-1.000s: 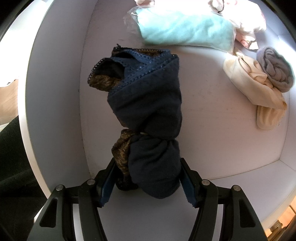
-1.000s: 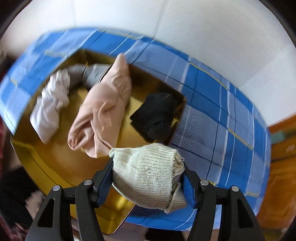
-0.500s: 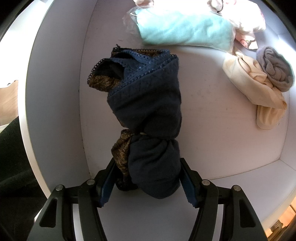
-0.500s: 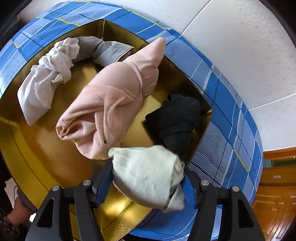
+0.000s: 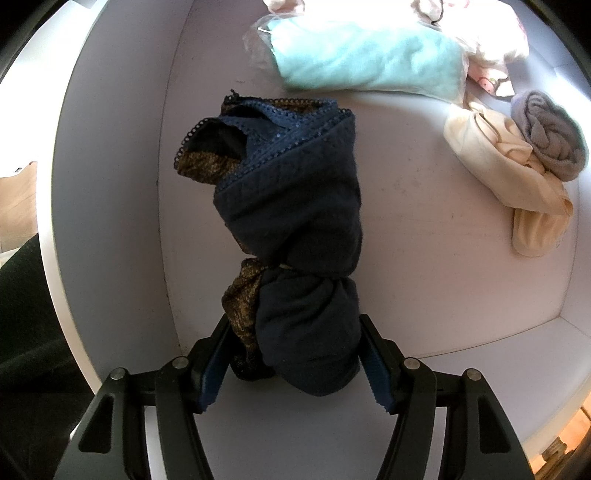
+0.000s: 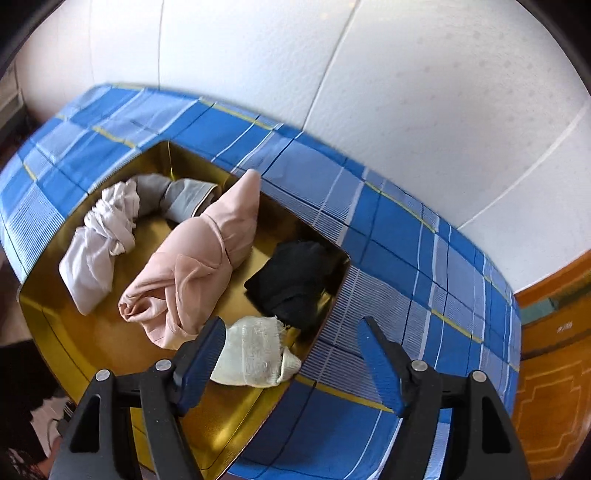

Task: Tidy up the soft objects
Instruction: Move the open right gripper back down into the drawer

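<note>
In the left wrist view my left gripper (image 5: 295, 363) is shut on the lower end of a knotted navy garment (image 5: 295, 221) with lace trim, hanging over a white drawer (image 5: 424, 229). In the right wrist view my right gripper (image 6: 291, 360) has its jaws opening above a gold box (image 6: 55, 332). A pale green knit bundle (image 6: 255, 354) lies in the box's near corner, free of the pads. Beside it lie a pink bundle (image 6: 195, 269), a black bundle (image 6: 295, 284) and a white-and-grey bundle (image 6: 103, 240).
The drawer holds a bagged mint cloth (image 5: 369, 62), a cream bundle (image 5: 509, 177), a grey roll (image 5: 550, 136) and white clothing (image 5: 487, 33). The gold box rests on a blue checked cloth (image 6: 406, 236) against a white wall (image 6: 332, 74). Wooden furniture (image 6: 550, 362) stands at the right.
My right gripper has let go of the pale green bundle, which now lies in the gold box, and has pulled back upward. The left gripper and navy garment have not moved.
</note>
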Demonstrator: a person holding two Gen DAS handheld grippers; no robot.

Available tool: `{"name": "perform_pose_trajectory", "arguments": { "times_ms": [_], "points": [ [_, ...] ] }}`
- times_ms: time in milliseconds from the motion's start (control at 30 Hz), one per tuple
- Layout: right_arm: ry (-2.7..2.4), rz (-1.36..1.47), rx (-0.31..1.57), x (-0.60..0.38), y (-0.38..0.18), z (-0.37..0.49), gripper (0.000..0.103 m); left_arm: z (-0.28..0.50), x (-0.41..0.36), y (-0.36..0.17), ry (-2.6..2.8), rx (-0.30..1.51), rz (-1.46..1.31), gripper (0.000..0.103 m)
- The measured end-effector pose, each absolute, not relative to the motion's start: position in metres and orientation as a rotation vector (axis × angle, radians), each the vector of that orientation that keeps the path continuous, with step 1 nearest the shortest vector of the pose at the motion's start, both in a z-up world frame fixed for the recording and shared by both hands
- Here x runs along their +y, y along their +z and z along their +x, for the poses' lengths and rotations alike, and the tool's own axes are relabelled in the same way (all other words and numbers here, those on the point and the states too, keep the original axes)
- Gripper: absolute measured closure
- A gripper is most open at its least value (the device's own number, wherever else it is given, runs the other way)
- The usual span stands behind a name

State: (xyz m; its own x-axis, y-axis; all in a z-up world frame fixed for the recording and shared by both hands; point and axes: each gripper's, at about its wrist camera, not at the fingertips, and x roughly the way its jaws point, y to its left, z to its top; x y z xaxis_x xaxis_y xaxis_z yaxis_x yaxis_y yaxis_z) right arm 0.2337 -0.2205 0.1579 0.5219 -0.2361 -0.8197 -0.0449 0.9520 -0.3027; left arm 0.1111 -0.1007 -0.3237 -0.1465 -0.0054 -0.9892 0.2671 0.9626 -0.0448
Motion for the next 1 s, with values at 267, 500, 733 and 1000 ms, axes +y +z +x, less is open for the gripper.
{"name": "perform_pose_trajectory", "arguments": {
  "times_ms": [267,500,733,1000],
  "points": [
    [-0.124,-0.206,0.936,-0.231,0.160,0.192,0.028,0.111,-0.105,-0.320,-0.242,1.699,0.208,0.037],
    [-0.135,-0.178,0.893,-0.240,0.152,0.155,0.028,0.109,-0.108,-0.316,-0.245,1.695,0.213,0.037],
    [-0.132,-0.130,0.861,-0.247,0.140,0.114,0.028,0.110,-0.104,-0.315,-0.253,1.699,0.181,0.039],
    [-0.059,-0.128,0.868,-0.232,0.095,0.065,0.028,0.112,-0.094,-0.312,-0.266,1.690,0.156,0.039]
  ]
}}
